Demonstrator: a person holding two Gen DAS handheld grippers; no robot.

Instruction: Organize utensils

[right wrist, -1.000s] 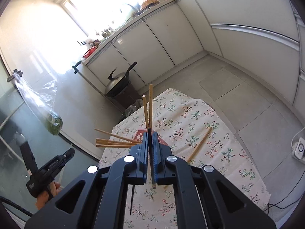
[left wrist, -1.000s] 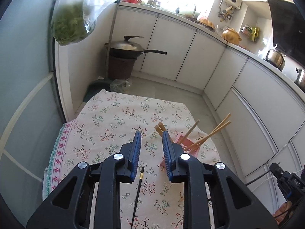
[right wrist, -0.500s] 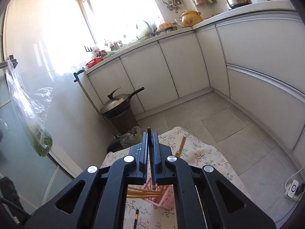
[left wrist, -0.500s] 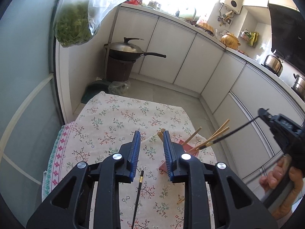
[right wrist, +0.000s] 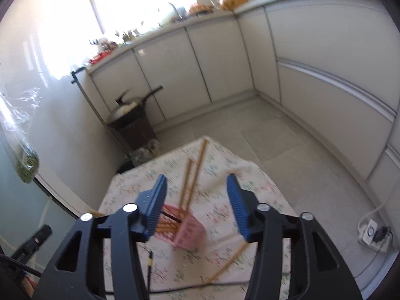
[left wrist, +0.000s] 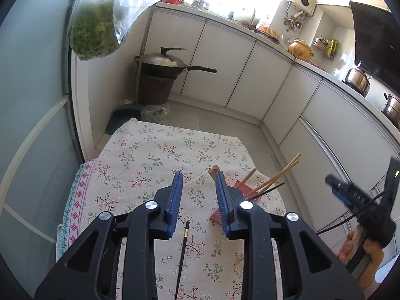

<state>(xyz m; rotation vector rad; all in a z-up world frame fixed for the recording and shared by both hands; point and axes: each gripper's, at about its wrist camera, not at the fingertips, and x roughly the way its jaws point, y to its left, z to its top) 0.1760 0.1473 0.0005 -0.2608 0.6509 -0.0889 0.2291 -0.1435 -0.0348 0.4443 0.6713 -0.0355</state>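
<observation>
A pink utensil basket [right wrist: 186,227] stands on the floral tablecloth [left wrist: 155,155] and holds several wooden chopsticks [right wrist: 193,172] and one black chopstick [left wrist: 268,190]. It also shows in the left wrist view [left wrist: 241,183], partly hidden by a finger. My right gripper [right wrist: 197,206] is open and empty above the basket. My left gripper [left wrist: 198,196] is open and empty above the cloth. A black chopstick [left wrist: 182,252] lies on the cloth below the left gripper, and it shows in the right wrist view [right wrist: 149,270]. A loose wooden chopstick [right wrist: 228,261] lies right of the basket.
A wok [left wrist: 165,63] sits on a brown stand at the far wall. A bag of greens [left wrist: 93,33] hangs at the upper left. White cabinets [left wrist: 272,92] run along the back and right. A power strip [right wrist: 372,233] lies on the floor at right.
My right gripper held a black chopstick, brought it over the basket, then opened. The black chopstick now stands in the basket. My left gripper has stayed open in place.
</observation>
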